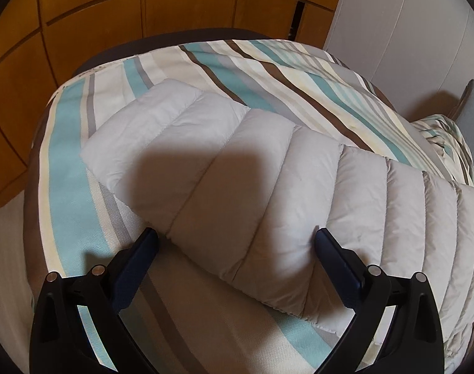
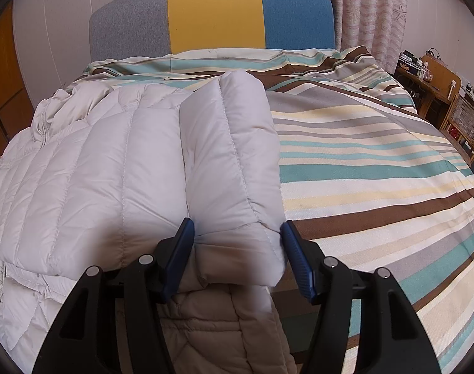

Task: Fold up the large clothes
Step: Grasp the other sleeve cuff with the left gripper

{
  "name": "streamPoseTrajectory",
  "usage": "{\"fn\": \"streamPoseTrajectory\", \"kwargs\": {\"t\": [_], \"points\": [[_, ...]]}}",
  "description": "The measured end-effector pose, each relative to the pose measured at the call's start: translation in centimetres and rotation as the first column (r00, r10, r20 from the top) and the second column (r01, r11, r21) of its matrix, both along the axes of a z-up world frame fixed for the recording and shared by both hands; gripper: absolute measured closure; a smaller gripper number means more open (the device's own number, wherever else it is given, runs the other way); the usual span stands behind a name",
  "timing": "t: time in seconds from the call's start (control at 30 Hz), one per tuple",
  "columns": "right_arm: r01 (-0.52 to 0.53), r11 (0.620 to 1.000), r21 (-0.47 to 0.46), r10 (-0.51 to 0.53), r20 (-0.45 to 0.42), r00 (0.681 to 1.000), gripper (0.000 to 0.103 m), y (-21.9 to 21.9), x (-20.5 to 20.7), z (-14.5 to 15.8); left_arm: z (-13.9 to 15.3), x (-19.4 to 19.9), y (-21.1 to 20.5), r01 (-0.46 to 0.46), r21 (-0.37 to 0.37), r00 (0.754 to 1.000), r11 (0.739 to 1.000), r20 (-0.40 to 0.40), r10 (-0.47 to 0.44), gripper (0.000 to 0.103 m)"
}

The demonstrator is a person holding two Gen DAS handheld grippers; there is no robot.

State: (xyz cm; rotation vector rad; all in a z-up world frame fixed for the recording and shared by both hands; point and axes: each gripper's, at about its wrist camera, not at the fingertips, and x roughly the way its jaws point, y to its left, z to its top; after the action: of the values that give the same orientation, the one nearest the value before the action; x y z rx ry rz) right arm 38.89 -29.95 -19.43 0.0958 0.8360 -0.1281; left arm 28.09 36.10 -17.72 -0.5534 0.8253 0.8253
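A pale grey quilted puffer jacket (image 1: 268, 187) lies spread on the striped bedspread (image 1: 68, 193). My left gripper (image 1: 237, 237) hovers low over the jacket's near edge, jaws wide open, with the padded edge between the fingertips but not pinched. In the right wrist view the jacket (image 2: 81, 171) covers the left half of the bed, and one puffy sleeve (image 2: 233, 162) lies folded along its right side. My right gripper (image 2: 237, 233) is shut on the near end of that sleeve, both blue pads (image 2: 182, 243) pressing its sides. More jacket fabric hangs below the fingers.
A grey, yellow and blue headboard (image 2: 215, 15) stands at the bed's far end, with curtains (image 2: 371, 15) behind it. Wooden furniture and a chair (image 2: 439, 103) crowd the right side. Wooden wardrobe panels (image 1: 112, 15) and a white wall (image 1: 408, 31) border the bed in the left wrist view.
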Motion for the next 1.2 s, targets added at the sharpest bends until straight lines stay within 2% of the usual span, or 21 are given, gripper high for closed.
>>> {"fn": "streamPoseTrajectory", "kwargs": {"t": [0.23, 0.47, 0.53, 0.57, 0.63, 0.7, 0.77, 0.8, 0.87, 0.97, 1.03, 1.1, 1.2], "points": [[0.0, 1.0, 0.002, 0.0, 0.001, 1.0, 0.044, 0.0, 0.0, 0.0, 0.2, -0.3, 1.0, -0.016, -0.062, 0.998, 0.998, 0.064, 0.02, 0.003], [0.001, 1.0, 0.002, -0.001, 0.001, 1.0, 0.044, 0.1, 0.0, 0.0, 0.2, -0.1, 2.6, -0.089, -0.123, 0.988, 0.988, 0.116, 0.103, 0.003], [0.001, 1.0, 0.001, -0.001, 0.001, 1.0, 0.044, 0.1, 0.0, 0.1, 0.3, 0.4, 3.0, -0.116, -0.121, 0.986, 0.986, 0.102, 0.129, 0.015], [0.001, 1.0, 0.001, -0.001, 0.001, 1.0, 0.044, 0.0, -0.1, 0.1, 0.3, 0.7, 3.1, -0.123, -0.106, 0.988, 0.987, 0.083, 0.132, 0.03], [0.001, 1.0, 0.001, -0.001, 0.001, 1.0, 0.044, 0.0, -0.1, 0.1, 0.3, 1.3, 3.0, -0.135, -0.063, 0.99, 0.989, 0.038, 0.138, 0.049], [0.001, 1.0, -0.001, -0.001, 0.001, 1.0, 0.044, 0.1, -0.1, 0.1, 0.3, 1.7, 2.7, -0.108, -0.065, 0.992, 0.992, 0.057, 0.111, 0.079], [0.001, 1.0, -0.001, -0.001, 0.001, 1.0, 0.044, 0.1, 0.0, 0.1, 0.6, 1.7, 2.2, -0.105, -0.064, 0.99, 0.992, 0.083, 0.11, 0.089], [0.001, 1.0, -0.001, -0.001, 0.001, 1.0, 0.044, 0.1, -0.1, 0.1, 1.0, 1.5, 1.7, -0.115, -0.046, 0.987, 0.992, 0.104, 0.119, 0.09], [0.001, 1.0, 0.0, -0.001, 0.002, 1.0, 0.044, 0.1, -0.1, 0.1, 2.5, 1.1, 0.1, -0.146, 0.04, 0.98, 0.988, 0.14, 0.139, 0.091], [0.001, 1.0, 0.0, -0.001, 0.002, 1.0, 0.044, 0.1, -0.1, 0.1, 5.1, 1.2, -3.0, -0.124, 0.187, 0.978, 0.974, 0.186, 0.089, 0.091], [0.001, 1.0, 0.0, -0.001, 0.002, 1.0, 0.044, 0.1, -0.1, 0.1, 7.3, 1.6, -6.5, -0.05, 0.31, 0.973, 0.949, 0.228, -0.023, 0.091], [0.001, 1.0, 0.001, -0.001, 0.002, 1.0, 0.044, 0.1, -0.1, 0.1, 8.9, 2.4, -9.7, 0.034, 0.402, 0.964, 0.915, 0.23, -0.137, 0.091], [0.001, 1.0, 0.002, -0.001, 0.002, 1.0, 0.044, 0.1, -0.1, 0.1, 10.2, 4.1, -14.1, 0.169, 0.481, 0.94, 0.86, 0.183, -0.288, 0.09]]}}
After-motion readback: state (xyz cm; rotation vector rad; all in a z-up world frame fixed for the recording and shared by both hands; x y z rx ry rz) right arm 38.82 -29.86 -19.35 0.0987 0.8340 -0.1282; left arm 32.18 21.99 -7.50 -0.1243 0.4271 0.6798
